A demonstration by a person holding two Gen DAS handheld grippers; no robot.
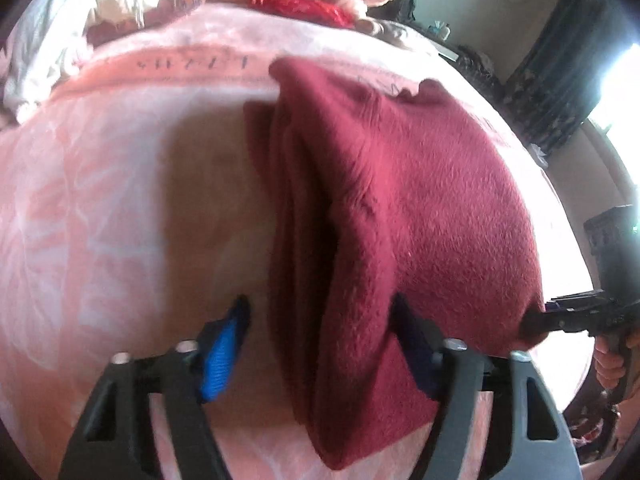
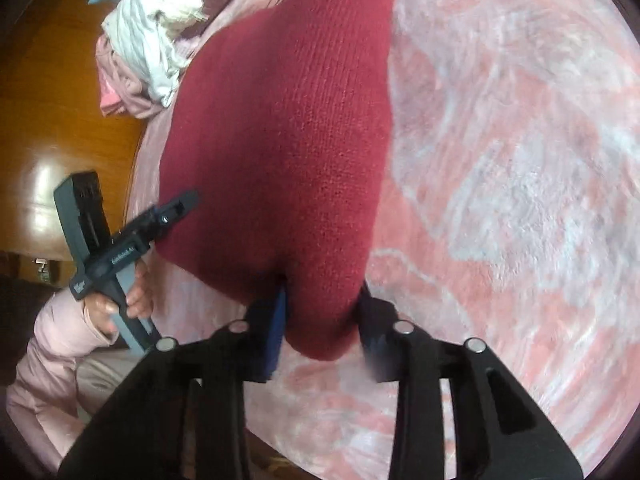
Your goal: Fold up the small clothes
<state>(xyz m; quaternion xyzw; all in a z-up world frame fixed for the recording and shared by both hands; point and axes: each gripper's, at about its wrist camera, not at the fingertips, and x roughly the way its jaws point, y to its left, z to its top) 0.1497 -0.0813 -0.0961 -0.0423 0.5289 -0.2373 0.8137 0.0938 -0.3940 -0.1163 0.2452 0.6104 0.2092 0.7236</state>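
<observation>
Here, a dark red knitted garment (image 1: pixel 384 208) lies on a bed covered by a pink-and-white patterned blanket (image 1: pixel 100 200). It is folded lengthwise into a long, thick band with a deep crease, its long axis running from the near edge of the bed toward the heap of loose clothes (image 1: pixel 120 4) at the far edge. The left claw (image 1: pixel 320 344) stands fairly wide, one finger (image 1: pixel 412 344) touching the near end of the band, the blue one (image 1: pixel 224 356) clear of it. The right claw (image 2: pixel 324 332) is narrow, pinching the garment's near corner.
</observation>
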